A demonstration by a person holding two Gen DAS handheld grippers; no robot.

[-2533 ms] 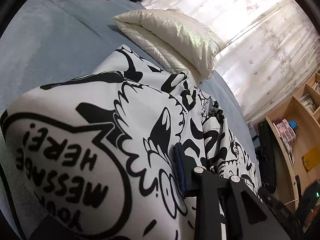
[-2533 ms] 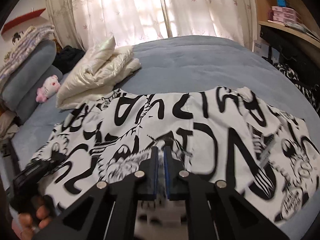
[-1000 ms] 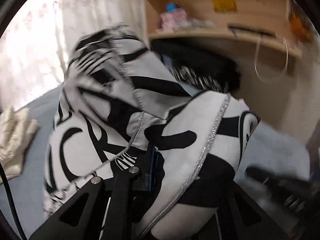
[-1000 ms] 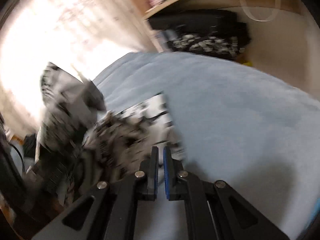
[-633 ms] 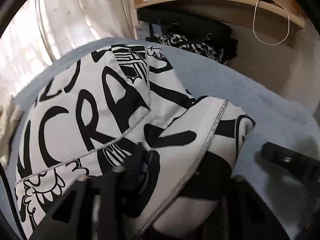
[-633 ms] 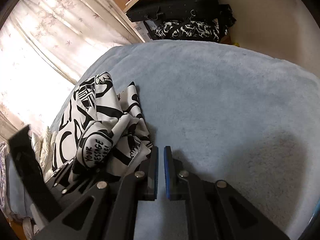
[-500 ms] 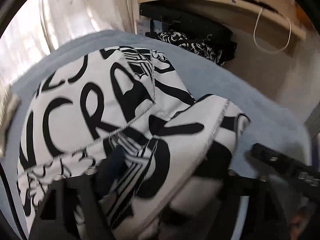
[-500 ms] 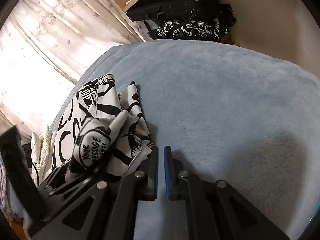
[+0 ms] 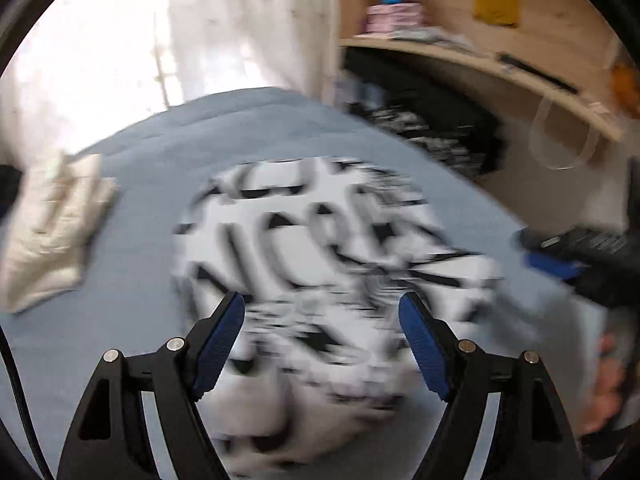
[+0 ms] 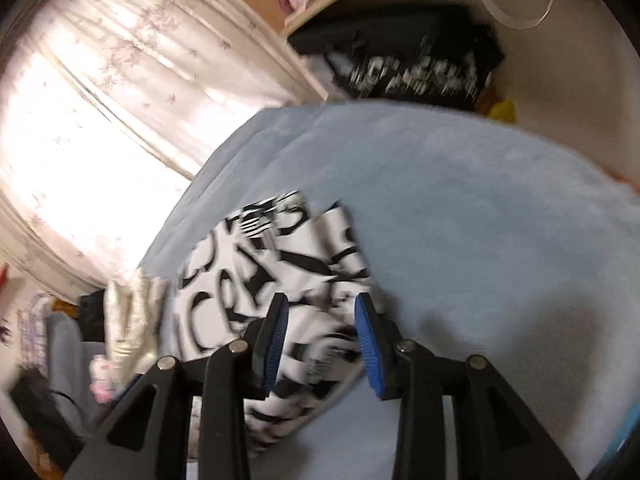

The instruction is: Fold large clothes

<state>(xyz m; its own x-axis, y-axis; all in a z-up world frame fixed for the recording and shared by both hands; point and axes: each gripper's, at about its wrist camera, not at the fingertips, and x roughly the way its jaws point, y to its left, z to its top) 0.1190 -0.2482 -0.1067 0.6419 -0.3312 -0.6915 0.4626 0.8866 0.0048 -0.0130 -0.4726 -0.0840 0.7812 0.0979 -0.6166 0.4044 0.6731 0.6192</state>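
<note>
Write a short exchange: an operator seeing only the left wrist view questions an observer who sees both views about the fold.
Operator: Is the right gripper holding the garment?
Observer: No. The right gripper has just been opening; the garment shows between its pads, unpressed.
Operator: Anything beside the pillow?
Observer: Yes, a pink plush sits by the pillow.
</note>
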